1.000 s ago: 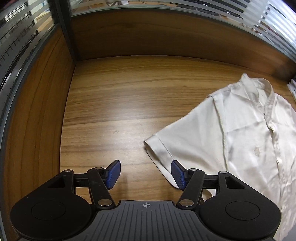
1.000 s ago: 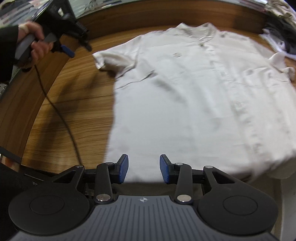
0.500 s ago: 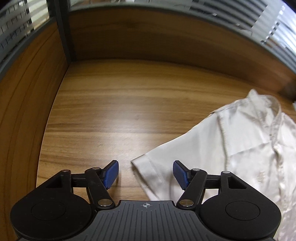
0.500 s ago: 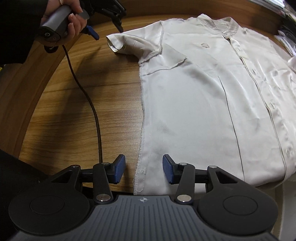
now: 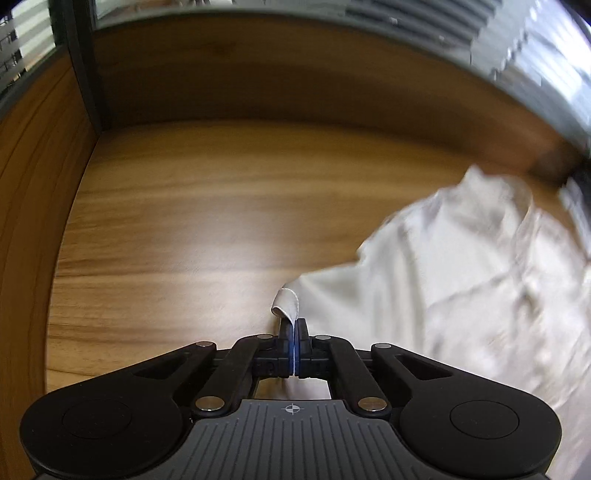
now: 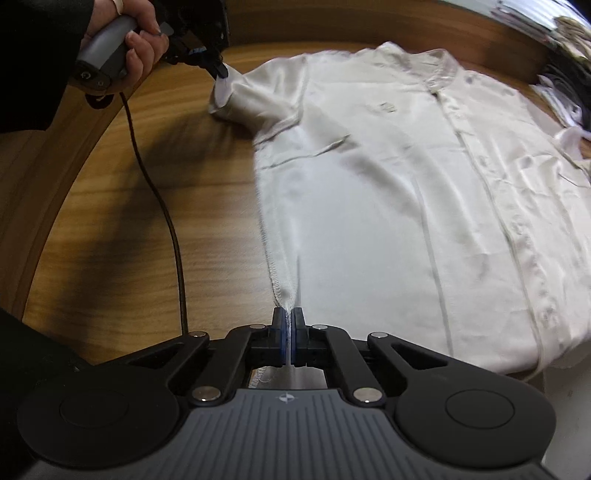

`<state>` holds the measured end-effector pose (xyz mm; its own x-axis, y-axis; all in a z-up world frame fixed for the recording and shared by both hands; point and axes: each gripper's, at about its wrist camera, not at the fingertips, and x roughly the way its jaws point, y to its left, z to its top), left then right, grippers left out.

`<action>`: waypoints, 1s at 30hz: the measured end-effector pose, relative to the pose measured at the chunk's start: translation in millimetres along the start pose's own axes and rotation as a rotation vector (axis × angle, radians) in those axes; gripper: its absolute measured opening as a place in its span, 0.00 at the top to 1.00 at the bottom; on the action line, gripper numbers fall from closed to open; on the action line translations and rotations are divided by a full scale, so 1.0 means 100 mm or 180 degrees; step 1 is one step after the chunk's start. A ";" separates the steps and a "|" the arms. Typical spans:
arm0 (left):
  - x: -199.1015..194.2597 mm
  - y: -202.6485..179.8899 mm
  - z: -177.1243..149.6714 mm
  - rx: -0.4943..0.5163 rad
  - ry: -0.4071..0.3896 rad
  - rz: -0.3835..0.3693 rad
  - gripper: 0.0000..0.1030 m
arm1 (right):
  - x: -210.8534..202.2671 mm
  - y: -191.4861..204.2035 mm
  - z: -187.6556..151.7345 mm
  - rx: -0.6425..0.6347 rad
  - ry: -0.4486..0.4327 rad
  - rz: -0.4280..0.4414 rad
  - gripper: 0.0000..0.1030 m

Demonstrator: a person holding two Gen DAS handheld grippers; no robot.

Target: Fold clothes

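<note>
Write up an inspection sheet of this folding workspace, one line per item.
Surface: wooden table top with a raised wooden back edge.
Job's things: cream satin short-sleeved button shirt lying front up, collar away from the right camera.
Clutter: pile of dark and white clothes beyond the shirt.
Grippers: left tool shut on the sleeve cuff; right tool shut on the shirt's side seam near the hem; both have just been closing.
Cables: dark cable trailing from the left tool's handle across the table.
Surroundings: window blinds behind the table.
</note>
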<state>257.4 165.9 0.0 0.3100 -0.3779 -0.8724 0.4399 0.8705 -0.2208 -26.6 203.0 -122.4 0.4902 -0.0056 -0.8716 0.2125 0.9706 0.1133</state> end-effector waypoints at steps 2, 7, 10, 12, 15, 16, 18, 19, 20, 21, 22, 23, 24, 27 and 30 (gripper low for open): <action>-0.08 -0.15 0.08 -0.0054 -0.0069 -0.0119 0.97 | -0.07 -0.10 0.01 0.0106 -0.0035 -0.0019 0.98; -0.20 -0.64 0.23 -0.0032 -0.0216 -0.0343 0.97 | -0.23 -0.40 0.02 0.0309 -0.0109 -0.0163 0.98; -0.23 -0.93 0.32 -0.0017 -0.0268 -0.0475 0.97 | -0.29 -0.62 0.02 0.0441 -0.0127 -0.0243 0.98; -0.20 -1.14 0.37 0.0055 -0.0301 -0.0529 0.97 | -0.31 -0.79 0.02 0.0520 -0.0131 -0.0278 0.98; -0.14 -1.44 0.43 0.0122 -0.0307 -0.0588 0.97 | -0.34 -1.05 0.01 0.0617 -0.0130 -0.0317 0.98; -0.12 -1.54 0.44 0.0147 -0.0304 -0.0606 0.97 | -0.34 -1.14 0.01 0.0645 -0.0128 -0.0327 0.98; -0.07 -1.74 0.46 0.0205 -0.0295 -0.0631 0.97 | -0.34 -1.31 0.00 0.0711 -0.0111 -0.0318 0.98; -0.03 -1.85 0.47 0.0236 -0.0284 -0.0629 0.97 | -0.34 -1.39 0.00 0.0745 -0.0098 -0.0310 0.98; 0.00 -1.95 0.47 0.0267 -0.0269 -0.0617 0.97 | -0.33 -1.46 -0.01 0.0770 -0.0087 -0.0299 0.98; 0.03 -2.04 0.46 0.0298 -0.0253 -0.0603 0.97 | -0.33 -1.53 -0.01 0.0795 -0.0075 -0.0287 0.98; 0.08 -2.14 0.46 0.0336 -0.0237 -0.0572 0.97 | -0.33 -1.60 -0.02 0.0820 -0.0064 -0.0276 0.98; 0.14 -2.23 0.45 0.0375 -0.0223 -0.0546 0.97 | -0.31 -1.65 -0.02 0.0846 -0.0052 -0.0273 0.98; 0.20 -2.33 0.44 0.0407 -0.0208 -0.0529 0.97 | -0.28 -1.70 -0.02 0.0871 -0.0040 -0.0271 0.98; 0.36 -2.53 0.42 0.0491 -0.0145 -0.0462 0.97 | -0.21 -1.80 -0.02 0.0905 -0.0014 -0.0241 0.98; 0.50 -2.67 0.39 0.0617 -0.0090 -0.0355 0.97 | -0.15 -1.87 -0.02 0.0963 0.0007 -0.0252 0.94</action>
<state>188.1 -97.9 32.7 0.2726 -0.4795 -0.8341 0.6258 0.7469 -0.2249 -75.2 21.6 -131.8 0.4604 -0.0775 -0.8843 0.4920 0.8515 0.1815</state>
